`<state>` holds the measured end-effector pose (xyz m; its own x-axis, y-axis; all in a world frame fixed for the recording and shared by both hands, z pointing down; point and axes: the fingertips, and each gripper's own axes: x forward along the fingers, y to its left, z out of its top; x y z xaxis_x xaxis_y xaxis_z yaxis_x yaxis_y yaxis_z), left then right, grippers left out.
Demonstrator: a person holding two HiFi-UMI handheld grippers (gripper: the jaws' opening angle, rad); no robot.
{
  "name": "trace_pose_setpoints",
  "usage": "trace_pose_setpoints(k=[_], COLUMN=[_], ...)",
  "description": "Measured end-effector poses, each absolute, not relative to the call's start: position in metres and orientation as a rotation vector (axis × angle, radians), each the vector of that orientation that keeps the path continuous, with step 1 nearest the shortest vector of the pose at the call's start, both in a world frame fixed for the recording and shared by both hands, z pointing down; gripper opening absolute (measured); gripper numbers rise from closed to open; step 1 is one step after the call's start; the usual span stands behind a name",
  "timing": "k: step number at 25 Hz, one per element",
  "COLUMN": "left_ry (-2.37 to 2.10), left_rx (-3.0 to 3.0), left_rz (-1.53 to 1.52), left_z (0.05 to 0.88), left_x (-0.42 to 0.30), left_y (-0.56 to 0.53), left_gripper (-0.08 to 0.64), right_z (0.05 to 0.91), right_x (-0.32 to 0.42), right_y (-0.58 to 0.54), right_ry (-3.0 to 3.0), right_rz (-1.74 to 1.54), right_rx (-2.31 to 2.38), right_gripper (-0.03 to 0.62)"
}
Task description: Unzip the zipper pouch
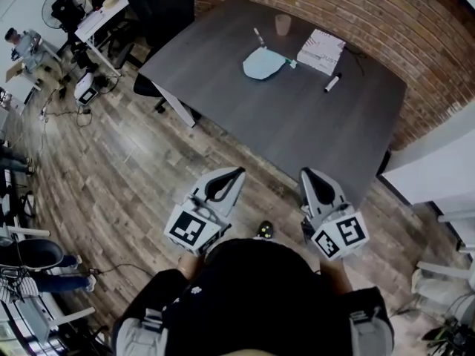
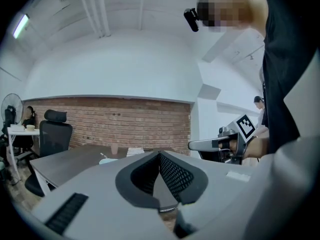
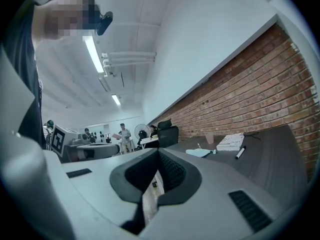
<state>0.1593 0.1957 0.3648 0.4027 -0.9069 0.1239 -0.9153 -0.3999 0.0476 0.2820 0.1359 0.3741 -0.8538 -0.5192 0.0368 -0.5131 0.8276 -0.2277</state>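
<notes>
A light blue zipper pouch (image 1: 263,64) lies on the far part of the dark grey table (image 1: 297,124), and shows small in the right gripper view (image 3: 200,153) and the left gripper view (image 2: 107,160). Both grippers hang well short of it, close to the person's body above the wooden floor. My left gripper (image 1: 236,173) is shut with nothing between its jaws. My right gripper (image 1: 306,173) is shut and empty too. In the left gripper view the right gripper (image 2: 192,145) shows off to the right.
On the table near the pouch stand a paper cup (image 1: 283,24), a white book (image 1: 321,50), a black marker (image 1: 332,83) and a pen (image 1: 258,36). A brick wall (image 1: 415,35) runs behind the table. Office chairs (image 1: 159,6) and a fan (image 1: 63,6) stand at far left.
</notes>
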Motion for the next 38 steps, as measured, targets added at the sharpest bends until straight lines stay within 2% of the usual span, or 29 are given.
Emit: trace_pose_setpoints(k=[11,19,38], left_ry=[-1.657,-1.554,-1.217], left_rx=[2.521,2.605,2.770], left_rz=[0.111,0.052,0.053], left_z=[0.372,0.375,0.374], left_x=[0.145,0.125,0.014], left_y=[0.155,0.094,-0.100], left_gripper=[0.005,0.005,0.005], right_z=[0.379,0.385,0.380], right_x=[0.267,0.256,0.151], right_y=[0.101,0.059,-0.084], right_ry=[3.001,2.992,2.830], right_rz=[-0.365,-0.337,-0.391], right_rx=[-0.824,-0.976,-1.358], right_gripper=[0.000,0.000,0.000])
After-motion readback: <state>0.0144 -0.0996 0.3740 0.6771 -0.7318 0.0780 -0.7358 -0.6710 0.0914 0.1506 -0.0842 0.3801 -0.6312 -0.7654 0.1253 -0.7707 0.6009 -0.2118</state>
